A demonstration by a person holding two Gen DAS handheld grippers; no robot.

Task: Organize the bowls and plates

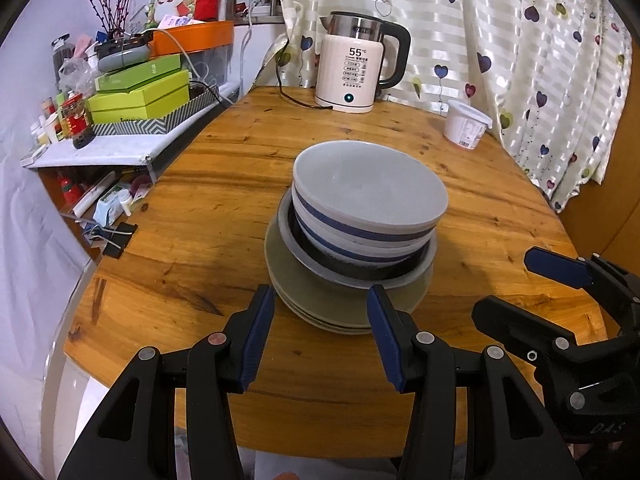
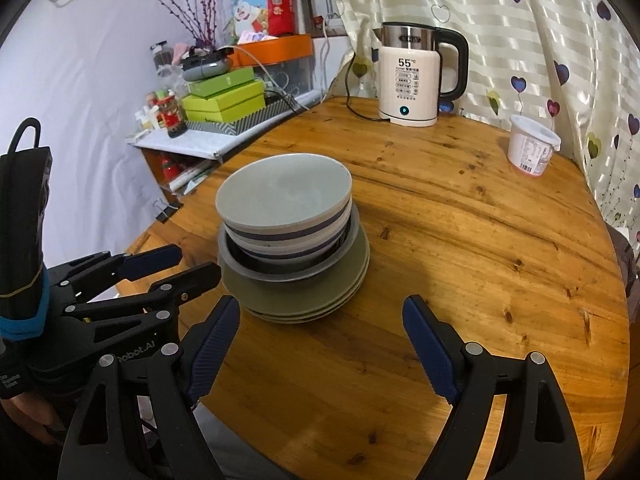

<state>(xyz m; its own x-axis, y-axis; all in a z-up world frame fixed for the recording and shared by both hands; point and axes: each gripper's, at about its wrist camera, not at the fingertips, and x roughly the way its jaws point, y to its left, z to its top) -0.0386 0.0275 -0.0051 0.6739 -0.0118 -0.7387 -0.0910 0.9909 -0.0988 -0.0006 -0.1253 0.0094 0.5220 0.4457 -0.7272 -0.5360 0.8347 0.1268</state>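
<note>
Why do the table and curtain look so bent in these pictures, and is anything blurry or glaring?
Both wrist views use fisheye lenses, so the table edge and curtain bow outward and the corners go black. In the left wrist view, the stacked bowls stay sharp; the wood shows soft sheen. In the right wrist view, the kettle label is readable, and the curtain's stripes shine.

Home dining corner: wooden table (image 1: 248, 184), kettle (image 1: 356, 76), heart-print curtain (image 1: 520, 60).

Kettle (image 1: 362, 68) and white tub (image 1: 466, 124) on table (image 1: 224, 184); green boxes (image 1: 138, 96) on shelf.
</note>
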